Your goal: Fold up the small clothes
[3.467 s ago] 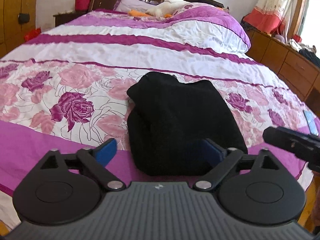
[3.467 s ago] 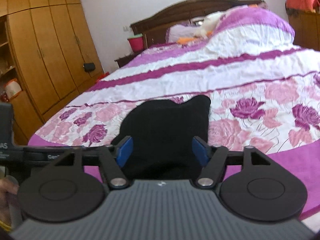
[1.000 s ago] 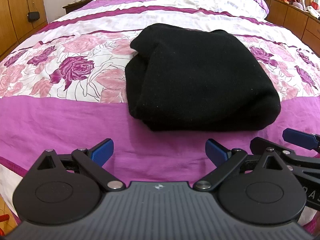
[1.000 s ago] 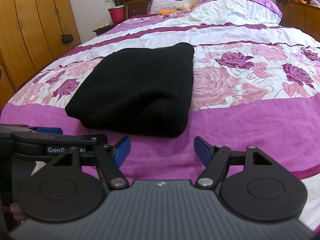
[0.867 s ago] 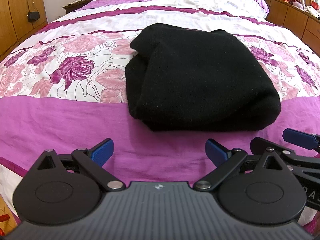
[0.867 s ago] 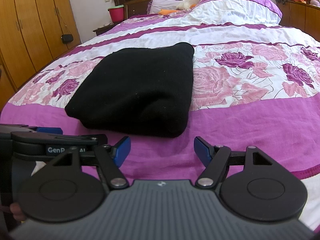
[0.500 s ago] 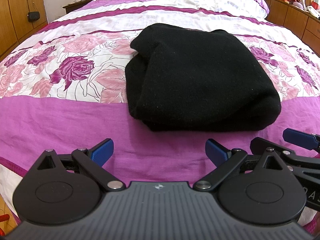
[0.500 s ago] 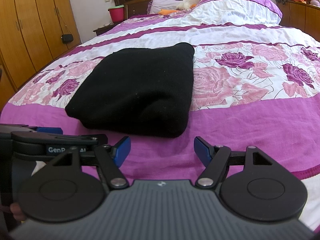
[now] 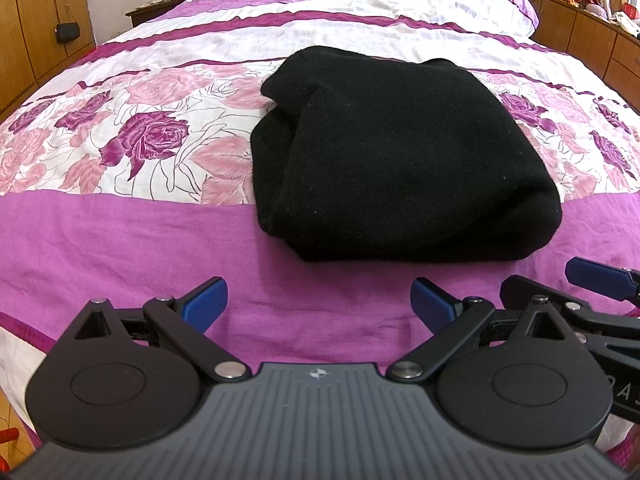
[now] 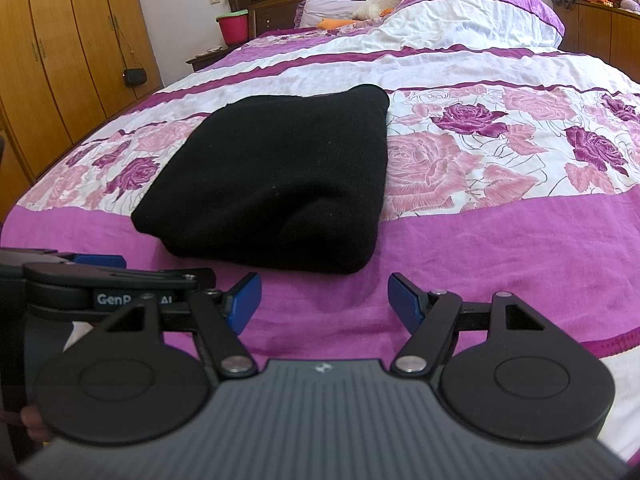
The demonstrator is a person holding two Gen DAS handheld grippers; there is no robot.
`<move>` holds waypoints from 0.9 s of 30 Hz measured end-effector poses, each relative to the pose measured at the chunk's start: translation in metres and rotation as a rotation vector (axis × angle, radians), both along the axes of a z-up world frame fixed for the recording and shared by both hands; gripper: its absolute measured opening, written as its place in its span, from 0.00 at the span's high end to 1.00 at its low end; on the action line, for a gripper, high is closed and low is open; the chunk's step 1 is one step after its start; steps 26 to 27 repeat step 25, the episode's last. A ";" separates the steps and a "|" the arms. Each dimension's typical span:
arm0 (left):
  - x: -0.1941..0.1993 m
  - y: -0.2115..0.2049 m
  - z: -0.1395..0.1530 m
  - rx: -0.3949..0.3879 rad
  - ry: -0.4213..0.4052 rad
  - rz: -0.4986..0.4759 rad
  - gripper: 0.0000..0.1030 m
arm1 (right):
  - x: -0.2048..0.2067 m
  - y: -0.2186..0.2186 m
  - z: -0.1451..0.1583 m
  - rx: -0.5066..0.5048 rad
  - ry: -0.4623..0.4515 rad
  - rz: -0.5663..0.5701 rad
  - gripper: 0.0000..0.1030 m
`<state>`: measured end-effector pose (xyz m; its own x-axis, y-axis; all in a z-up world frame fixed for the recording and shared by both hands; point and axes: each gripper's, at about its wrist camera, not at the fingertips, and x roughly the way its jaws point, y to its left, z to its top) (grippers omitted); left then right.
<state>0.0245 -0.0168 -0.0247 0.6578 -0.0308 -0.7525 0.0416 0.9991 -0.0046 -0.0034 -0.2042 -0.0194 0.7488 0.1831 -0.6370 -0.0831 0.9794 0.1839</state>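
Jaws stand apart and empty on both the left gripper (image 9: 318,300) and the right gripper (image 10: 324,298), low in each frame, short of a folded black garment (image 9: 400,152) lying at centre frame on the bed (image 9: 120,240), across its floral and magenta bands.

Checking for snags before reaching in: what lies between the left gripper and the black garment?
Only bare magenta bedspread lies between the left gripper and the black garment; the left wrist view shows it.
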 end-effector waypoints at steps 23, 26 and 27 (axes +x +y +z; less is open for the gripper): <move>0.000 0.000 0.000 -0.001 0.001 0.000 0.03 | -0.001 0.000 0.000 0.000 -0.001 0.000 0.30; 0.000 0.000 0.000 -0.005 0.004 0.001 0.03 | -0.001 0.000 0.000 0.001 -0.002 0.000 0.30; 0.000 0.000 0.000 -0.005 0.004 0.001 0.03 | -0.001 0.000 0.000 0.001 -0.002 0.000 0.30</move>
